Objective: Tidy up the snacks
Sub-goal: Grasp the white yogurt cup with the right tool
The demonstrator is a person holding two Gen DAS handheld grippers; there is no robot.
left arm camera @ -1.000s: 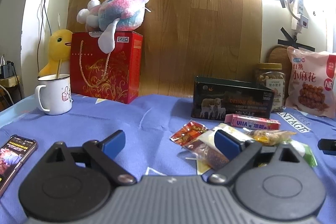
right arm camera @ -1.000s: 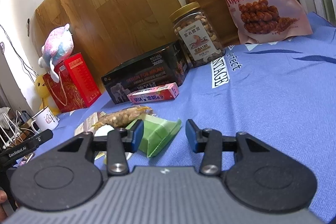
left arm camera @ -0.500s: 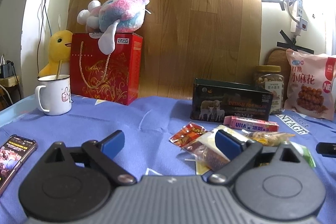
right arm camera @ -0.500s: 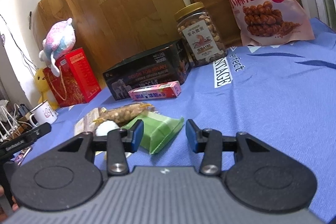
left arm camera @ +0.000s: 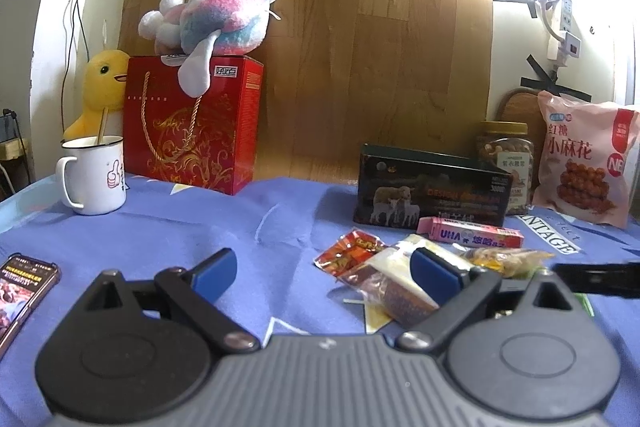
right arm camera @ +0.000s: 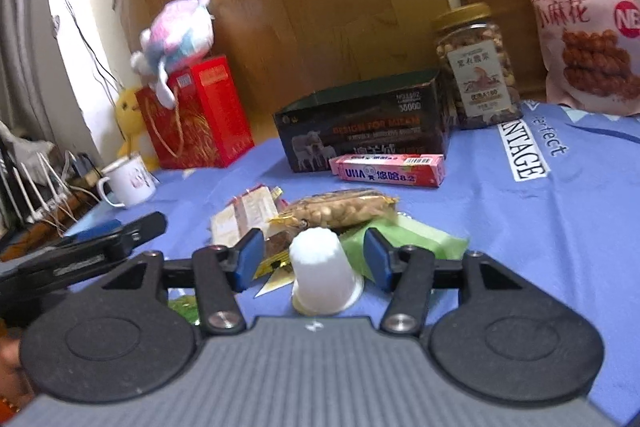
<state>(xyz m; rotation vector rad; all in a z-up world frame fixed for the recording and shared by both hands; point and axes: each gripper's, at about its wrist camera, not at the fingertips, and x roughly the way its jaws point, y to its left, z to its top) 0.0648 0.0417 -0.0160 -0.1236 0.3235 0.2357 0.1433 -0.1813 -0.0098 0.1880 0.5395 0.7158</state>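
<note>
The right gripper has its jaws spread, just widened, around a white cup, untouched. At 9 o'clock, the left gripper jaws gape, empty.

White cup sits between the spread right tongs

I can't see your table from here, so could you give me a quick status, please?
Left gripper open, empty. Right gripper open, jaws just widened, straddling white cup, not gripping. Snack packets crowd close behind.
</note>
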